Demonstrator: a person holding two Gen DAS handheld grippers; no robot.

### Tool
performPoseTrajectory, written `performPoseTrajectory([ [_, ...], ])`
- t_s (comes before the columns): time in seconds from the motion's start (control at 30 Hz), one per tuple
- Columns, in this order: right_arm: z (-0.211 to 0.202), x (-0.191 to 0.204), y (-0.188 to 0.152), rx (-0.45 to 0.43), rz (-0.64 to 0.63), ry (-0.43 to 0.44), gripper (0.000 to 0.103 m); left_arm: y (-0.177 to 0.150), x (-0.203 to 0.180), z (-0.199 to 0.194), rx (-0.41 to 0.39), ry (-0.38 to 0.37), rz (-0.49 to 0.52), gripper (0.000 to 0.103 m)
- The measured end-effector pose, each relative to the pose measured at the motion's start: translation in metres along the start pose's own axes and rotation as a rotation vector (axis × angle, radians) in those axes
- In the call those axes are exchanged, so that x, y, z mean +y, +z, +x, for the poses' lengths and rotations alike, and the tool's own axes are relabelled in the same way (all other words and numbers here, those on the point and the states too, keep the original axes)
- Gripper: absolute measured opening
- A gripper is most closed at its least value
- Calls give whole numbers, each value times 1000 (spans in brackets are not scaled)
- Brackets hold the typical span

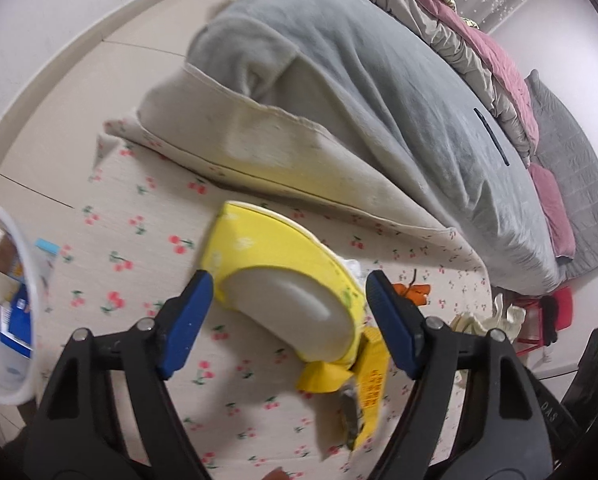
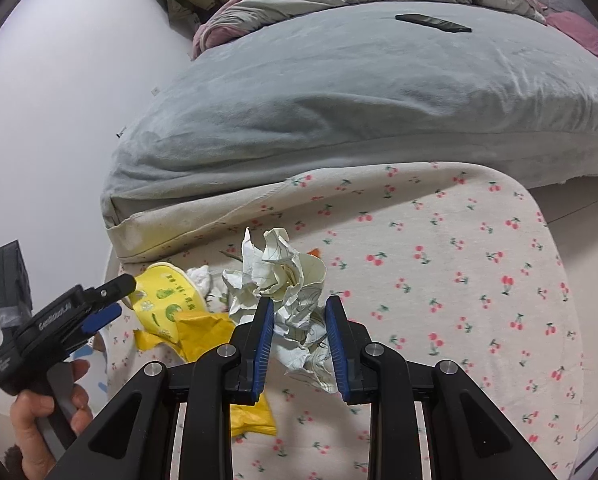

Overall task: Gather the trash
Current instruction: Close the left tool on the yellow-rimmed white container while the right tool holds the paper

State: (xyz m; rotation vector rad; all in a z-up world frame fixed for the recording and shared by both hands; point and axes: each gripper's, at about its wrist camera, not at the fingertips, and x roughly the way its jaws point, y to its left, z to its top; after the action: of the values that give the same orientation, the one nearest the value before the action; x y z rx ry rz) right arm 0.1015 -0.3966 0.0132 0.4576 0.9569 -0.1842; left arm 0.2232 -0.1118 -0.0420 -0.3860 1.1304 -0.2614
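Closest to me, my right gripper [image 2: 299,344] has its blue pads pressed narrow against the crumpled paper [image 2: 283,280], which bulges up and out between them; I judge it held, though whether it is lifted clear of the cherry-print mat [image 2: 459,280] I cannot tell from this angle. It is light and springy stuff, so it will squash rather than slip, and a pinch through the dense middle of the wad is the sound place to hold it.

My left gripper [image 1: 289,320] stands wide apart and holds nothing. Between its fingers lies the yellow paper cup [image 1: 275,256] on its side on the mat, its pale inside facing me. It looks thin-walled and light, so I would close across the rim, gently, since the body will cave in. Just beside it, toward my right finger, sits a yellow wrapper [image 1: 363,384], flat and probably slippery; a loose corner is the best grip.

At the far left edge is the white bin [image 1: 27,280], already with packaging inside. Beyond the mat rises the bed under its grey blanket [image 1: 379,80].
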Motion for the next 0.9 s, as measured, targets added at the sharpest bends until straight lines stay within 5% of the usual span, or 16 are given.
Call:
performPoseTrajectory([
  [0.17,-4,-14,0,-2,13,-10,27,0,-4,4,3,12,9,68],
  [0.4,-6,-15,0,1,12,-8,27,-5,3,-3,11,3,15,66],
  [0.43,-6,-13,0,0,7,-8,27,-6,6,-6,8,-4,18,61],
  [0.47,-6,-12,-1,-1,4,-8,27,-7,6,-7,0,-28,18,29],
  [0.9,-12,3,-3,-21,-20,11,27,-10,26,-36,-21,-49,60,23],
])
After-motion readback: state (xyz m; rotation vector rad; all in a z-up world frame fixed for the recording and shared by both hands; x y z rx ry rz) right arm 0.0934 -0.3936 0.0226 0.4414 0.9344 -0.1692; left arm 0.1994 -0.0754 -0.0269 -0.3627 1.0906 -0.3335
